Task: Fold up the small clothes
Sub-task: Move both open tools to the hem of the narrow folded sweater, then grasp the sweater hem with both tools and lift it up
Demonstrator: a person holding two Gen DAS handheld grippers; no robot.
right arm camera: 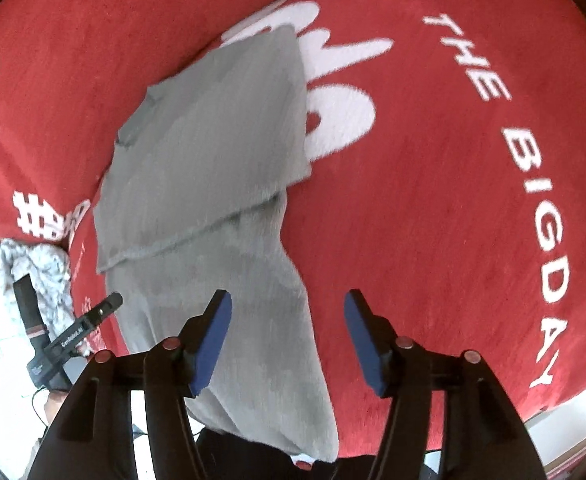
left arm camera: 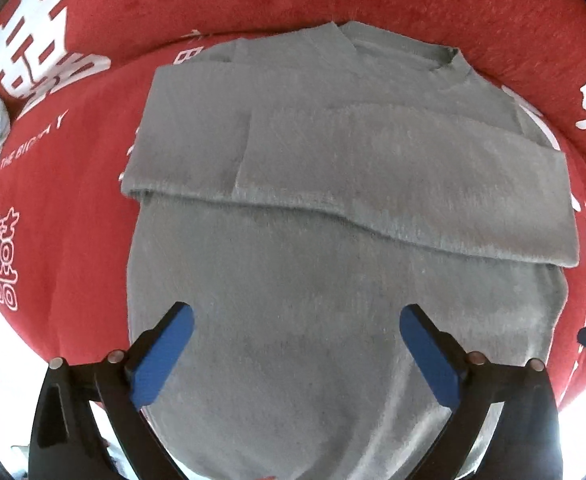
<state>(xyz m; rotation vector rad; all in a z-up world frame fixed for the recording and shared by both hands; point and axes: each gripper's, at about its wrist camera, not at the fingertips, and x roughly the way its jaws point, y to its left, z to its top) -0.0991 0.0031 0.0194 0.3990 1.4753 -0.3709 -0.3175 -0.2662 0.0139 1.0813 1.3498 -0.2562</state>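
Blue pads [left arm camera: 165,356] of the left gripper [left arm camera: 297,356] stood wide apart, empty, over the grey sweater [left arm camera: 333,240] filling mid-frame on a red cloth [left arm camera: 73,200]; the right gripper [right arm camera: 289,340] gaped too, gripping nothing.

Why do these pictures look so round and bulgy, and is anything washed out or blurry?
Left wrist view: fisheye bulges the grey sweater; white glare blows out the lower corners. Right wrist view: the red blanket curves round; the sweater looks smeared; glare at lower left.
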